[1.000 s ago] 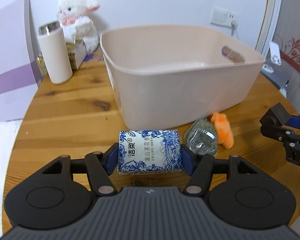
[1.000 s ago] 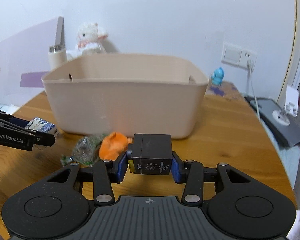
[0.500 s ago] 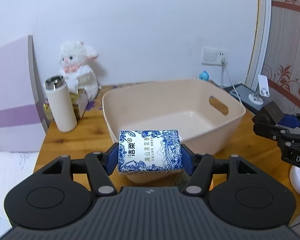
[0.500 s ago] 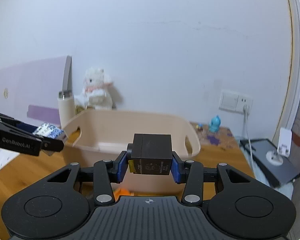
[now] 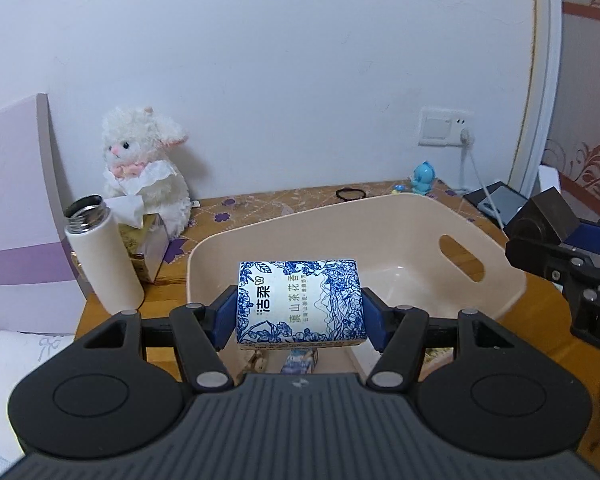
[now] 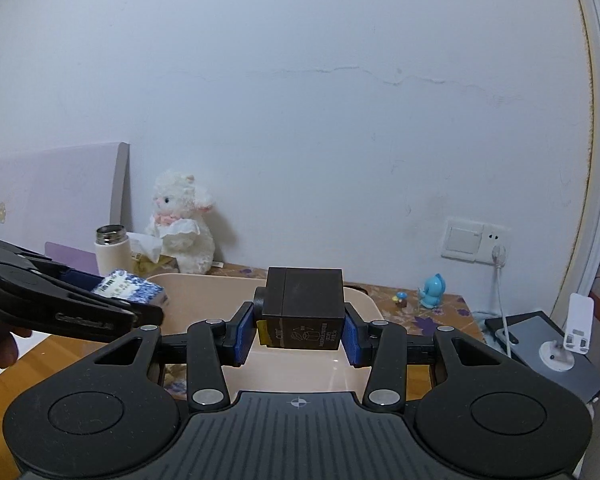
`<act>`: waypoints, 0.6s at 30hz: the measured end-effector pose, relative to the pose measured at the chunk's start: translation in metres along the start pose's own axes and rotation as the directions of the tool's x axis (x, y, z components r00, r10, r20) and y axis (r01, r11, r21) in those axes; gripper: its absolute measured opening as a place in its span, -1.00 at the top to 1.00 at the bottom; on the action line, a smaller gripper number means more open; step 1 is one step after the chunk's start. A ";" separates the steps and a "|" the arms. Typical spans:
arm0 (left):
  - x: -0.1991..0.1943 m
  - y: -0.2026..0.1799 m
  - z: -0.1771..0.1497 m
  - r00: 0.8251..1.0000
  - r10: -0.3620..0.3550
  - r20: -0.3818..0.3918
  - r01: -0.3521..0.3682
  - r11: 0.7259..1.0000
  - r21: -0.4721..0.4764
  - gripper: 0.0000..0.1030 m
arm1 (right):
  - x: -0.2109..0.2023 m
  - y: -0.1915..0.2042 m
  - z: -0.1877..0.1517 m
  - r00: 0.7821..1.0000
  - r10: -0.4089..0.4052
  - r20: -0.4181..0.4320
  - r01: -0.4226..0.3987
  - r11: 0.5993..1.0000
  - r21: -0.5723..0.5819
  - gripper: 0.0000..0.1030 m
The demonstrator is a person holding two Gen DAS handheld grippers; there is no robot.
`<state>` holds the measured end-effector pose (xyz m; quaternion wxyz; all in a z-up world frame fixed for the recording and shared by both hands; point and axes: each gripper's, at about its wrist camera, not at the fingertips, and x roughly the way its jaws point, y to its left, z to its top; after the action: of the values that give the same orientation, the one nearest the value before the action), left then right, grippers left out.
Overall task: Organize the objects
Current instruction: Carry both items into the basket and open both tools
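Wooden table (image 5: 112, 312), white wall. Left gripper (image 5: 300, 316) clamps soft, light tissue pack (image 5: 300, 304) by ends; right gripper (image 6: 299, 330) clamps rigid black box (image 6: 303, 308) over basin (image 5: 380, 232).

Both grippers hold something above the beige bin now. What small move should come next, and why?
Probably lower the left gripper a little and open it: its tissue pack hangs over the bin, whose bare floor shows beyond. The right gripper holds the black box over it too.

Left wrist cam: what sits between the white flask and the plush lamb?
A tissue box with a tissue sticking up, between the flask and plush lamb; the left wrist view shows it.
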<state>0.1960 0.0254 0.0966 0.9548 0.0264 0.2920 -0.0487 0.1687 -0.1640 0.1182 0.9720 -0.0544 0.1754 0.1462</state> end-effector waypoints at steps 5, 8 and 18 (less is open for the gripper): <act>0.041 -0.002 0.002 0.996 0.000 -0.090 -0.003 0.999 -0.035 -0.26 | 0.034 -0.002 -0.008 0.998 -0.024 -0.056 0.024 1.000 -0.003 0.21; 0.061 -0.006 -0.002 0.992 0.019 -0.128 -0.022 0.999 -0.024 -0.26 | 0.055 -0.003 -0.015 0.994 -0.014 -0.107 0.015 1.000 0.009 0.21; 0.099 -0.014 -0.013 0.971 0.060 -0.232 -0.055 0.998 0.029 -0.26 | 0.100 0.001 -0.047 0.974 -0.016 -0.226 0.019 1.000 0.008 0.20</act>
<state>0.2693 0.0051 0.0299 0.9146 0.0510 0.4007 -0.0206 0.2430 -0.1438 0.0389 0.9473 -0.0672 0.2850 0.1297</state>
